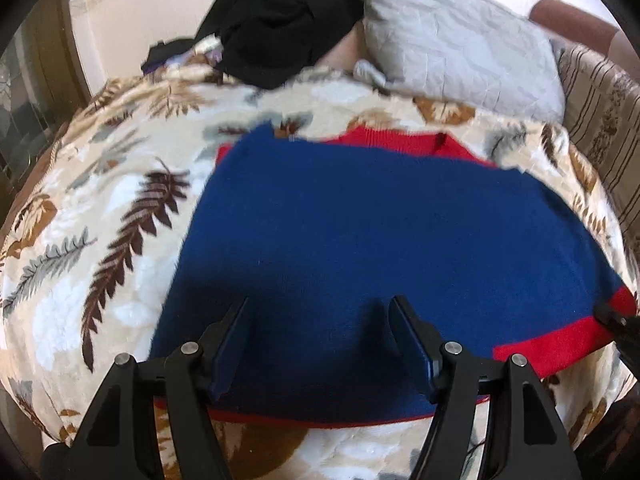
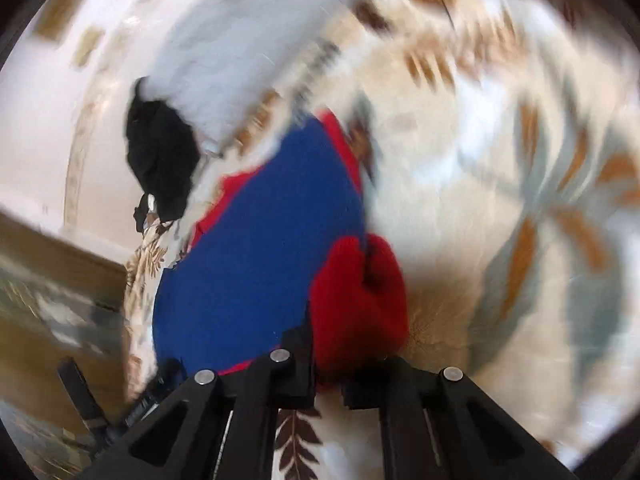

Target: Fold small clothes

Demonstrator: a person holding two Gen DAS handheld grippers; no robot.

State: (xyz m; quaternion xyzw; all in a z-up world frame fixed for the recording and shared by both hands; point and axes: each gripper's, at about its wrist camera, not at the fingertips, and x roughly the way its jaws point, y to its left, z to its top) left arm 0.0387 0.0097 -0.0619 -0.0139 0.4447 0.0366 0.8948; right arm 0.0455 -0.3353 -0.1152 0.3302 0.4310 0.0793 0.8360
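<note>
Blue knit with red trim, the small sweater (image 1: 360, 216) is spread flat on a leaf-patterned blanket (image 1: 120, 200) covering the bed. The left tool (image 1: 320, 316) is held over the sweater's near edge with its fingers spread apart and nothing between them. The right tool (image 2: 344, 320) is seen pinching a bunched red cuff (image 2: 360, 300) at the sweater's near right corner. Far behind, a black garment (image 1: 280, 20) is piled beside a grey pillow (image 1: 460, 40).

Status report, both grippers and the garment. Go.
Left gripper open above blue sweater. Right gripper shut on red cuff. Black clothes heaped well clear.
</note>
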